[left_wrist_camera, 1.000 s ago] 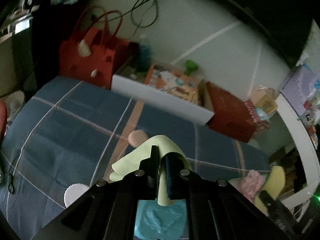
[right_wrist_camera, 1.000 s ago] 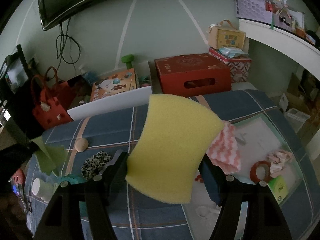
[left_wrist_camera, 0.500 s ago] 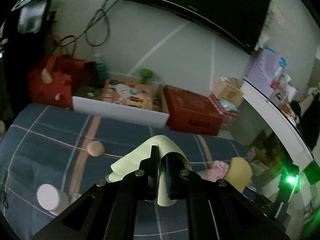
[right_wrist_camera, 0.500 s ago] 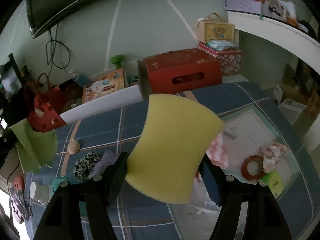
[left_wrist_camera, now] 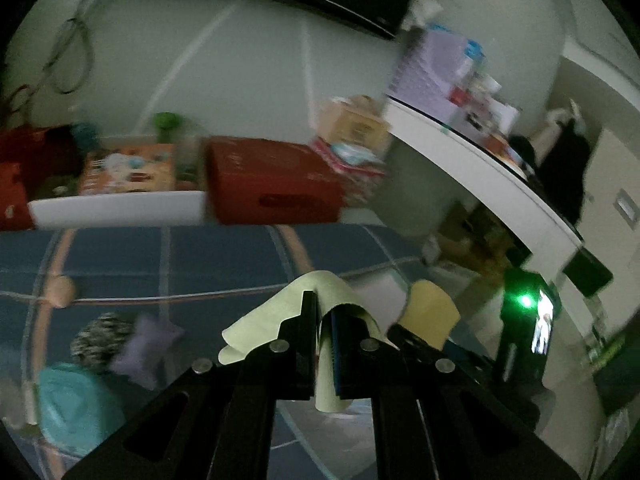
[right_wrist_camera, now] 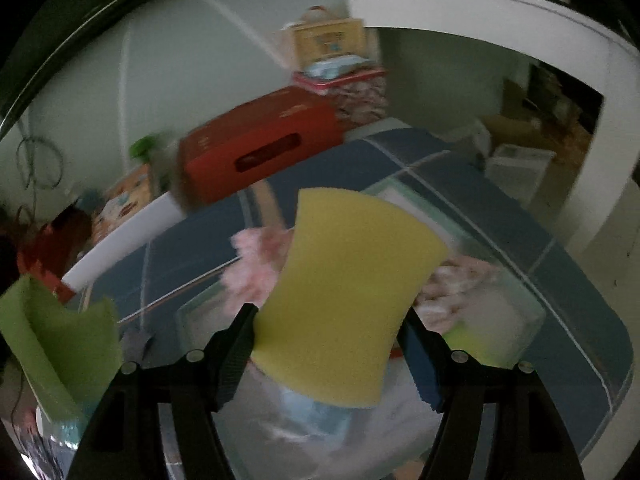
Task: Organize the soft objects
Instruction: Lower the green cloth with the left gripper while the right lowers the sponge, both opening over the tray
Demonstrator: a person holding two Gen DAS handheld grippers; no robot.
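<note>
The left tool (left_wrist_camera: 325, 316) clenched a pale green cloth (left_wrist_camera: 264, 320). The right tool (right_wrist_camera: 328, 344) gripped a yellow sponge (right_wrist_camera: 348, 292), held above a clear bin (right_wrist_camera: 516, 320) on the blue plaid bed (right_wrist_camera: 500, 216).

A lived-in home room: a bed with a blue plaid cover (left_wrist_camera: 224, 256) lies ahead of the jaws, a red cardboard box (left_wrist_camera: 276, 186) and toy boxes (left_wrist_camera: 128, 168) beyond it against the wall, a cluttered white shelf (left_wrist_camera: 472, 160) off right.
</note>
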